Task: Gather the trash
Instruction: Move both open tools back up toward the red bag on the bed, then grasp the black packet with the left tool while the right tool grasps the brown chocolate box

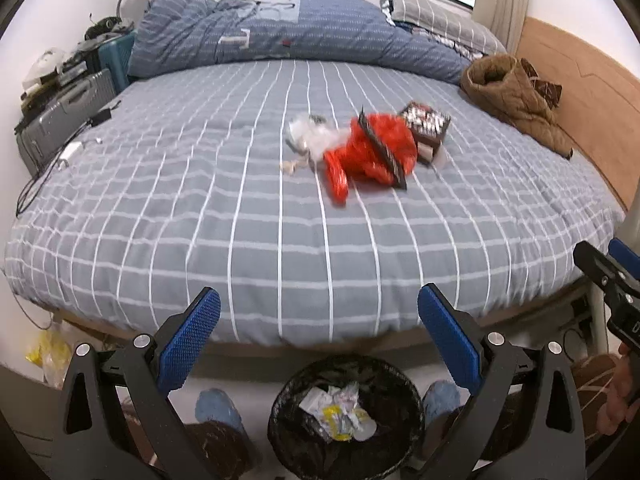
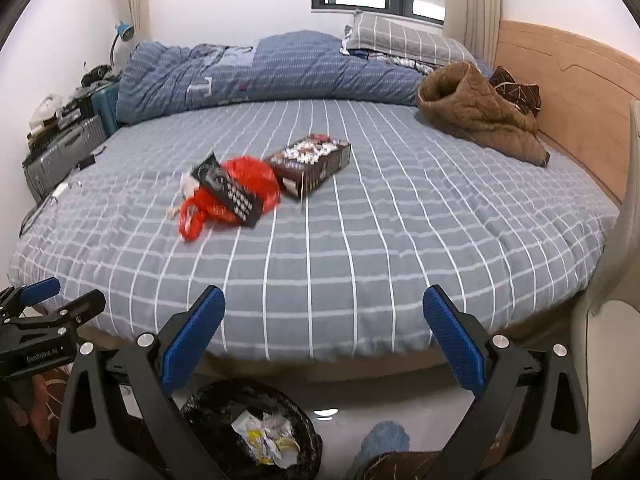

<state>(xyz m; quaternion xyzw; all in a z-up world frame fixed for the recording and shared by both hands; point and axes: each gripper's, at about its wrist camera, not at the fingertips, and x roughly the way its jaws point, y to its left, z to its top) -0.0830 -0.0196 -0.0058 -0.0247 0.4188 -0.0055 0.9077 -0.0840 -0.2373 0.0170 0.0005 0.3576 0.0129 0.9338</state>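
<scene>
A red plastic bag (image 1: 370, 152) (image 2: 236, 190) lies mid-bed with a flat black patterned packet (image 1: 382, 148) (image 2: 228, 190) on top. A dark snack box (image 1: 428, 126) (image 2: 310, 162) sits just right of it, and crumpled clear and white wrappers (image 1: 312, 136) (image 2: 186, 184) lie to its left. On the floor at the bed's foot stands a black bin (image 1: 346, 412) (image 2: 256, 432) holding crumpled paper. My left gripper (image 1: 320, 320) hangs open above the bin, well short of the trash. My right gripper (image 2: 324, 316) is open too, empty, to the bin's right.
The bed (image 1: 240, 220) (image 2: 400, 220) has a grey checked sheet, a rolled blue duvet (image 1: 280, 36) at the far side and a brown jacket (image 1: 516, 96) (image 2: 480, 112) by the wooden headboard. Suitcases (image 1: 64, 112) crowd the left wall. The person's blue-slippered feet (image 1: 218, 404) flank the bin.
</scene>
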